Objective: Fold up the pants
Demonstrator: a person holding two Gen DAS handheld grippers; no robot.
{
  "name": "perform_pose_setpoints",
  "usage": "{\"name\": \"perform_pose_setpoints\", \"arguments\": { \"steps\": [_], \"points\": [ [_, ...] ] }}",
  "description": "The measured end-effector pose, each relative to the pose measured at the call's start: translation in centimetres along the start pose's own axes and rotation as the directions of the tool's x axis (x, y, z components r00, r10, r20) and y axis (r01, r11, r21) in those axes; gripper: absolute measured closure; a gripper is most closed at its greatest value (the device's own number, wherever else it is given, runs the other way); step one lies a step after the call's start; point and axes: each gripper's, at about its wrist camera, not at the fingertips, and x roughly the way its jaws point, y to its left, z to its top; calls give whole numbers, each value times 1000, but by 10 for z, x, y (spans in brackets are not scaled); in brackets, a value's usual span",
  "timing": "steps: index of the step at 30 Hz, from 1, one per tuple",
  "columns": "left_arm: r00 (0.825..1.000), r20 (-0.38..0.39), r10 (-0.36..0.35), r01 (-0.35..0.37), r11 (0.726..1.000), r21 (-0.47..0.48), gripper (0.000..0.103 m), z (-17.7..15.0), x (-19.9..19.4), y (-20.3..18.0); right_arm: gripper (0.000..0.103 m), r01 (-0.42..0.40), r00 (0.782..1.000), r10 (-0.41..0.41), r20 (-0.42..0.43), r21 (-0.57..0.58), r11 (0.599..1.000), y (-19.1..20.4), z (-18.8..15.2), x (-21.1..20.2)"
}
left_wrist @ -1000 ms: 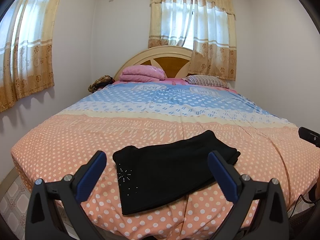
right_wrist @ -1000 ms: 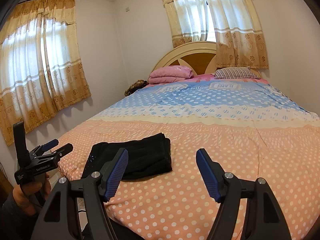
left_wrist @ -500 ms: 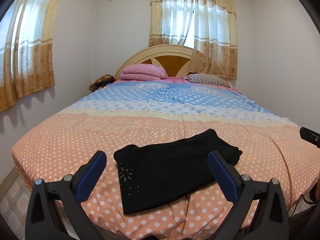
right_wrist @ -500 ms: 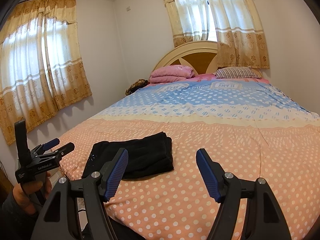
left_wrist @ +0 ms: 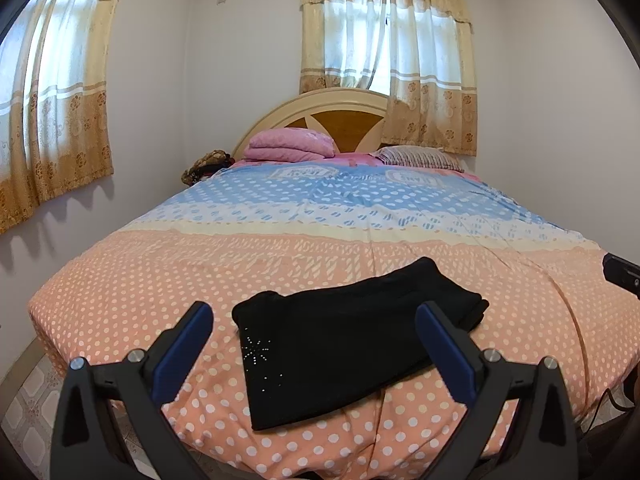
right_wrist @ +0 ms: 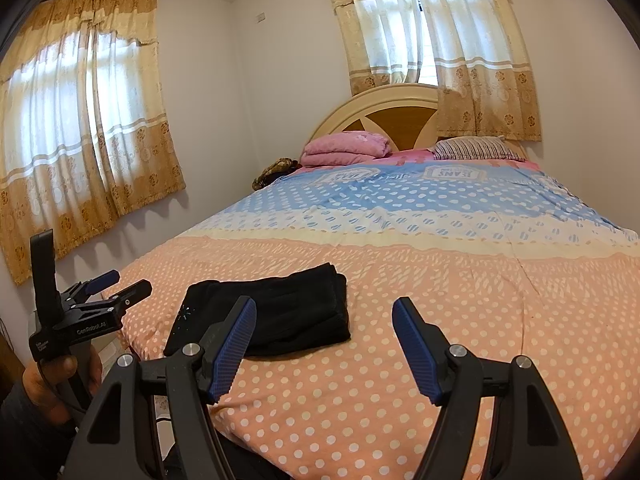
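Black pants (left_wrist: pixel 352 344), folded, flat on the bed (left_wrist: pixel 160 280) near its foot edge. Left tongs (left_wrist: pixel 316 340) and right tongs (right_wrist: pixel 324 344): jaws apart, empty, above that edge.

Two hand-held grippers share one design. The left gripper (left_wrist: pixel 312 326) has black plastic arms shaped like open triangular frames, each with two round silver screw heads near the top. Its fingers (left_wrist: pixel 182 354) carry blue ribbed pads on their inner faces. The right gripper (right_wrist: pixel 324 320) looks identical. Seen from the right wrist view, the left gripper's black body bears small white lettering on its side and an upright black bar behind. A dark sleeve (right_wrist: pixel 24 420) covers the wrist below its handle.
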Motion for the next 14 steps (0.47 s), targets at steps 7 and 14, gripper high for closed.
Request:
{"name": "perform_pose_setpoints", "arguments": {
  "steps": [7,14],
  "points": [
    [1000,8,3,-3,1000,-31,0,-3,4,8,31,-7,1000,7,-15,-11,1000,4,-5,5],
    [1000,11,-19,20,999,-44,0,-4,6,12,31,-7,1000,7,-28,-23,1000,9,-9,9]
  ]
}}
